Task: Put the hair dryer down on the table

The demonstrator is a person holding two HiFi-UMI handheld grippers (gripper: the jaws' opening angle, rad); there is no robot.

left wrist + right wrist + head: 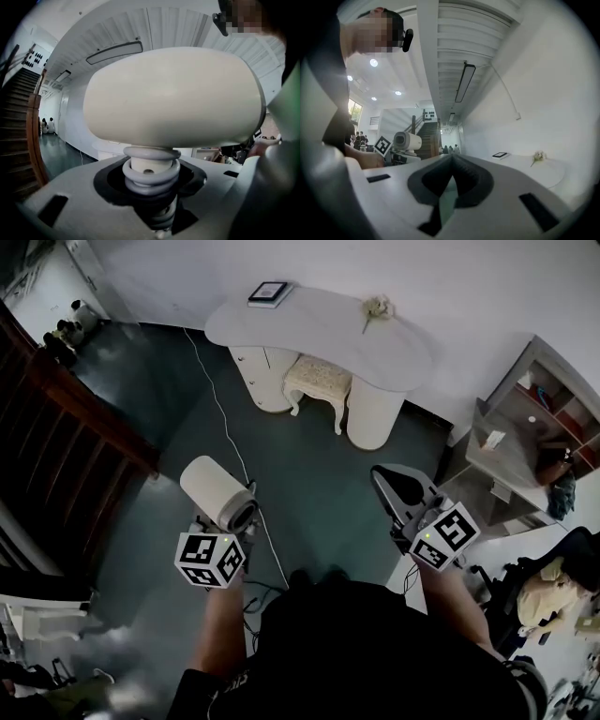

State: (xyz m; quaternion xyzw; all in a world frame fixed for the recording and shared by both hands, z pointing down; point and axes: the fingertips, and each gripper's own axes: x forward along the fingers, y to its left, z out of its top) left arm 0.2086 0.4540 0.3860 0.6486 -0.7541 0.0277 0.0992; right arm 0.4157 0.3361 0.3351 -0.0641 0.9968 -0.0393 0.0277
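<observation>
Left gripper (227, 526) tight on hair dryer (216, 489) over dark floor (319, 474), white table (319, 329) well ahead.

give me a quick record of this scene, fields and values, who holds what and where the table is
hair dryer: in the air, held by its handle, not yet on the table
left gripper: shut on the hair dryer's handle
right gripper: jaws together, empty
table: white, ahead across the floor, apart from both grippers
on table: what looks like a book; a flower
under table: stool
cord: runs over the floor toward the hair dryer
</observation>
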